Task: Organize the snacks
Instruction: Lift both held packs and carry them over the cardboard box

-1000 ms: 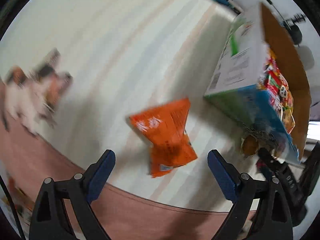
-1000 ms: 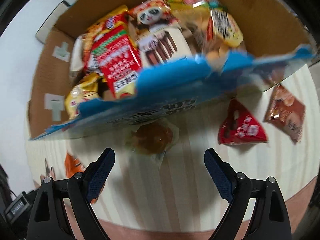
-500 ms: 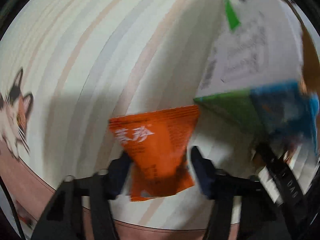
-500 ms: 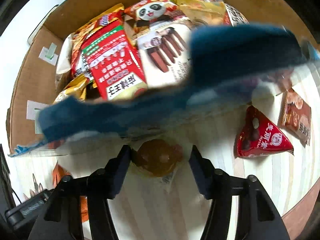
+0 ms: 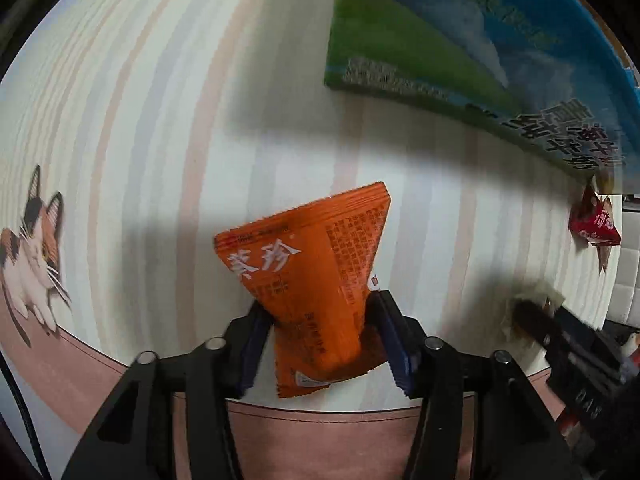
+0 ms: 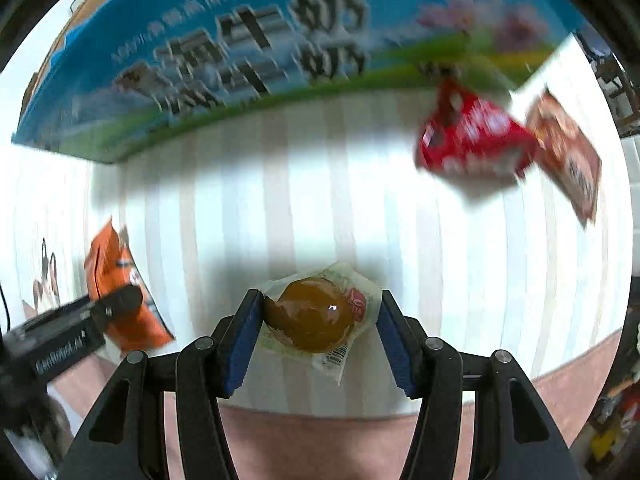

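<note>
Jaws on both sides are clamped. My left gripper has its blue pads pressed into the lower half of the orange packet; log shows them easing out a touch after closing, but the pads are squeezing the wrapper. My right gripper is clamped on the clear-wrapped brown snack, one pad tight on the left edge of the wrapper, the other at its right edge.

Pose: both grippers point straight down at the striped desk, side by side. Landmark is the blue-green carton. Both held snacks sit in front of its printed long side, well apart from it, orange one off toward its left end, brown one under its middle. In the right wrist view the left gripper's black finger crosses the orange packet at the left edge.

Loose on the desk: red triangular pouch just below the carton's right end, darker red-brown packet touching or overlapping it on the far side from the carton. Cat print on the desk far left of the carton. Can't tell whether either held snack is lifted clear.
</note>
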`<act>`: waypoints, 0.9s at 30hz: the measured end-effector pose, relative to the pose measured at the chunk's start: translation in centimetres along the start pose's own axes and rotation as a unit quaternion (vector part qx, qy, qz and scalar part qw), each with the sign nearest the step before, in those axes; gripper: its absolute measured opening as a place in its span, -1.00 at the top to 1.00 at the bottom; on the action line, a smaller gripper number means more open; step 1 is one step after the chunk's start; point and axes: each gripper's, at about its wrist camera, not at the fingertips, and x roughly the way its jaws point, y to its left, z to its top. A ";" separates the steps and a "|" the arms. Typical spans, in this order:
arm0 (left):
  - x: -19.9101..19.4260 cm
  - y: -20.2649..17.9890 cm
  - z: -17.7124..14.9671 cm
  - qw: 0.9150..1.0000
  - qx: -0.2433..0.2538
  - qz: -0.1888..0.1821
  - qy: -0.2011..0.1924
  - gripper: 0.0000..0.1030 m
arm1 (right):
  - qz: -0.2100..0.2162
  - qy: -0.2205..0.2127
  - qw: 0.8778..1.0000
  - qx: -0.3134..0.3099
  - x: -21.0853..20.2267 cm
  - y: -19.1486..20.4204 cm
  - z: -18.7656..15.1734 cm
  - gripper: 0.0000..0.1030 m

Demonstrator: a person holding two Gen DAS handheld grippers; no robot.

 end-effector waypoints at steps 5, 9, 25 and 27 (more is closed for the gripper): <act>1.0 -0.8 0.7 0.999 0.015 0.031 0.002 -0.16 | -0.001 0.006 1.000 0.004 0.8 -0.2 -0.7 -0.20; 0.6 -2.5 0.3 0.999 0.022 0.031 -0.013 0.02 | -0.030 -0.015 0.999 -0.016 1.7 0.9 -1.4 -0.20; -5.8 -4.1 -3.8 0.999 0.012 -0.025 -0.033 0.35 | 0.002 -0.051 0.999 -0.007 -0.6 -0.5 -2.3 -0.08; -7.3 -4.3 -4.6 0.999 0.012 -0.031 -0.041 0.35 | 0.013 -0.067 0.998 -0.005 -1.1 -0.7 -1.7 -0.08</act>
